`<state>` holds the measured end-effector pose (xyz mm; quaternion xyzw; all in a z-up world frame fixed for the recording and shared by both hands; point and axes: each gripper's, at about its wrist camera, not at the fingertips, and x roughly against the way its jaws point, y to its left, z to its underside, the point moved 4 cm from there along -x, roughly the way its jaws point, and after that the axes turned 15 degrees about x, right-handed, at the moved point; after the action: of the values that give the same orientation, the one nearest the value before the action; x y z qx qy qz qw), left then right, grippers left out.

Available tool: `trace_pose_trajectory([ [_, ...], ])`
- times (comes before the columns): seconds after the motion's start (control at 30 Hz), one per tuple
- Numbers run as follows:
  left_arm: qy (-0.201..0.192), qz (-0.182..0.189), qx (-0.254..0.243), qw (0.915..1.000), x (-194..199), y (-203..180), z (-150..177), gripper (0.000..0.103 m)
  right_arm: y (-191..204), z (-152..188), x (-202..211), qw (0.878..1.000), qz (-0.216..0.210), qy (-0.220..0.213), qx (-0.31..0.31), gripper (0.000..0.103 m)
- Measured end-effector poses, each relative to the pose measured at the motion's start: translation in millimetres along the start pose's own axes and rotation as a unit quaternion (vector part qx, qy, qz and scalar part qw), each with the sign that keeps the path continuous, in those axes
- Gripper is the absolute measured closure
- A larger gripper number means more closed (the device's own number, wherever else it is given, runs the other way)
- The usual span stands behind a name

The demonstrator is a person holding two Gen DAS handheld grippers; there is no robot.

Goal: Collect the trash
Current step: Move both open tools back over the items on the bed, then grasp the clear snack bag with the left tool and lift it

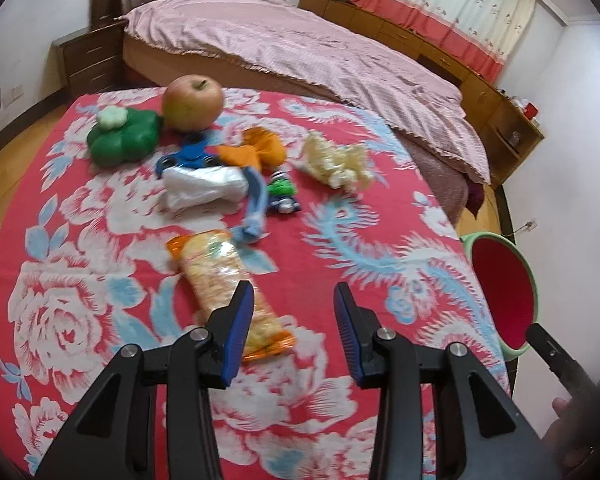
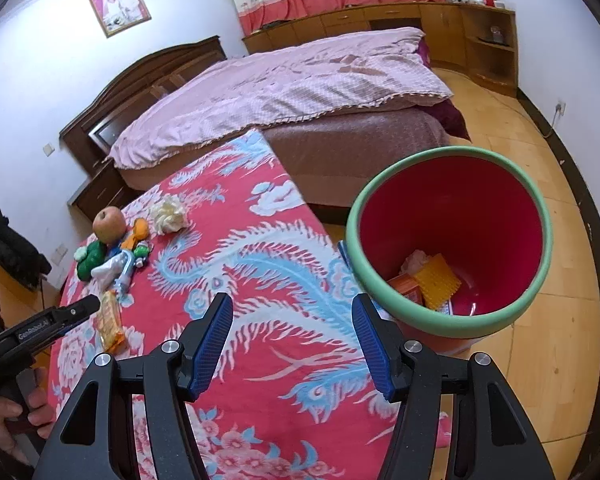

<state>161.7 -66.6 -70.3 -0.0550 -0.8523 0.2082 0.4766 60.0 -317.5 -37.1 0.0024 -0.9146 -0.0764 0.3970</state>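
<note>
Some trash already lies in the bin [image 2: 452, 312] beside the table: orange packets. Left on the cloth [image 1: 340, 240]: snack wrapper [image 1: 220, 280], white bag [image 1: 204, 188], crumpled tissue [image 1: 336, 160]. Left gripper [image 1: 294, 308] and right gripper [image 2: 292, 320] both gape, empty. Bedroom; bed [image 2: 300, 92] behind.

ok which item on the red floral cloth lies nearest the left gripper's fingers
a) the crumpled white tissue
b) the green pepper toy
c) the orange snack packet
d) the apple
c: in the left wrist view the orange snack packet runs right up to the left gripper, partly behind one finger, while the apple sits far back.
</note>
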Motion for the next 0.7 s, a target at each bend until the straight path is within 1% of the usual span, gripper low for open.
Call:
trace_pose_trajectory([
  [0.33,0.005,-0.027,0.012,0.9995,-13,22,-1,0.062,15,-2,-12,1.000,-0.006,0.015,0.015,0.039],
  [0.63,0.009,-0.037,0.023,0.9990,-21,29,-2,0.062,20,-3,-22,0.999,-0.013,0.025,0.019,0.039],
  [0.7,0.015,-0.038,0.024,0.9989,-25,30,-1,0.062,19,-3,-24,0.999,-0.014,0.026,0.019,0.039],
])
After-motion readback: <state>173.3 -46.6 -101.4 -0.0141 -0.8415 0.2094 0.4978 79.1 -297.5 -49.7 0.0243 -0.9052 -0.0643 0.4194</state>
